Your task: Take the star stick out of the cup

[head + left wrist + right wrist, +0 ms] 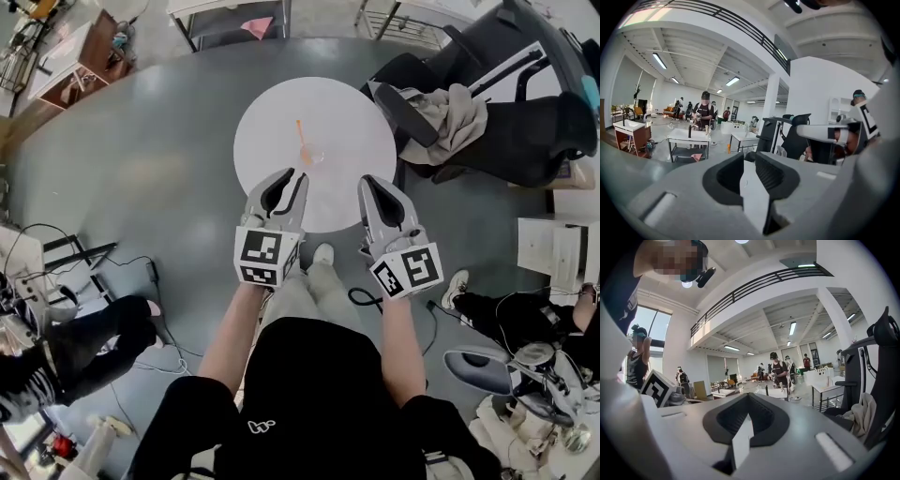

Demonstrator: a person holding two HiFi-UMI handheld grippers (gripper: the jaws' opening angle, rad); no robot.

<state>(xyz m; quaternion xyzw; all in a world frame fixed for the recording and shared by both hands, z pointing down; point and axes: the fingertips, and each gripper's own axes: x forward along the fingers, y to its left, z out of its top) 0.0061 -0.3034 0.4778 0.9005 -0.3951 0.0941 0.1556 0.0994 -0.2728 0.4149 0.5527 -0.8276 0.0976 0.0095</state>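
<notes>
My left gripper (292,174) has its jaws slightly apart and empty; the right gripper (365,182) has its jaws together. At 12 o'clock, the star stick (301,136) leans in the cup (313,157).

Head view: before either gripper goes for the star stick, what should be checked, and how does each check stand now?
1. Star stick in the cup: ok, it leans inside.
2. Cup on the round table: ok.
3. Left gripper empty: ok, jaws slightly apart on nothing.
4. Right gripper open for a grasp: not ok, jaws together.
5. Path to the cup free: ok.
6. Stick's star end: cannot tell, too small.
</notes>
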